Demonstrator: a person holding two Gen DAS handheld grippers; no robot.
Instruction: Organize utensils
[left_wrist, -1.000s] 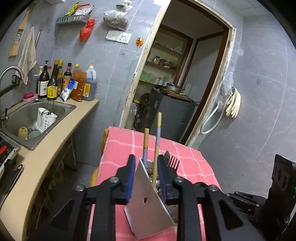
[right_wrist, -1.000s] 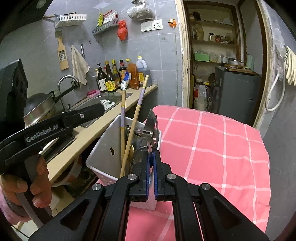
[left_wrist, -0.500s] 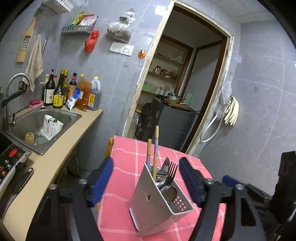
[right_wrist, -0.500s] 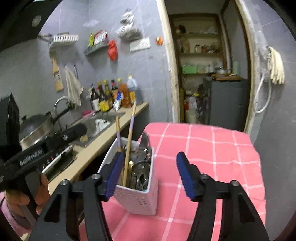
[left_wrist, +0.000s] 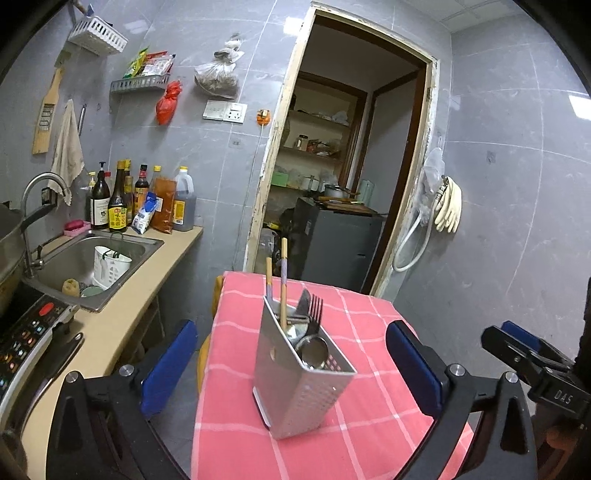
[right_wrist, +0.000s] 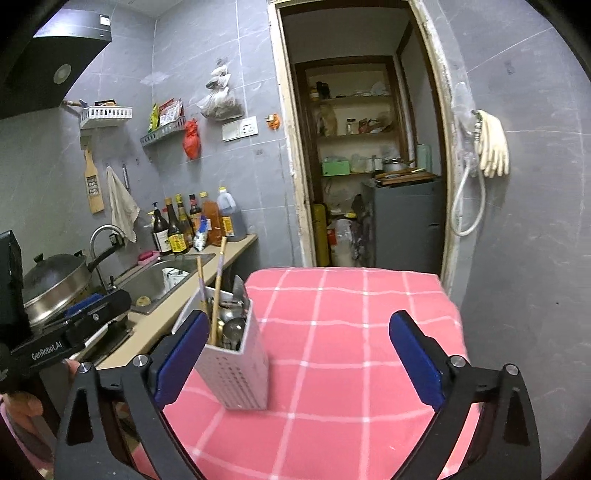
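My left gripper (left_wrist: 291, 363) is spread wide and grasps nothing, its blue pads (left_wrist: 168, 365) standing well apart on either side of the utensil holder (left_wrist: 295, 384), clear of its walls. My right gripper (right_wrist: 295, 360) is likewise released, jaws wide and empty; from its camera the holder (right_wrist: 236, 365) sits just beside the left-hand pad (right_wrist: 183, 360), though I cannot tell whether they touch. The holder is a white perforated box standing upright on the surface (left_wrist: 354, 435), which wears a pink checked cloth, close to the edge nearest the kitchen counter (left_wrist: 122, 314). Inside it I see two chopsticks (left_wrist: 282, 280) rising above the rim, a fork (left_wrist: 314, 310) with tines up, and spoons (left_wrist: 312, 349) packed together. Beyond, the counter carries a steel sink (left_wrist: 85, 266) with a white cup in it and a row of sauce bottles (left_wrist: 140, 199) against the grey tiled wall. A doorway (right_wrist: 365, 155) opens behind the surface, and pale rubber gloves (right_wrist: 493, 147) hang to its right.
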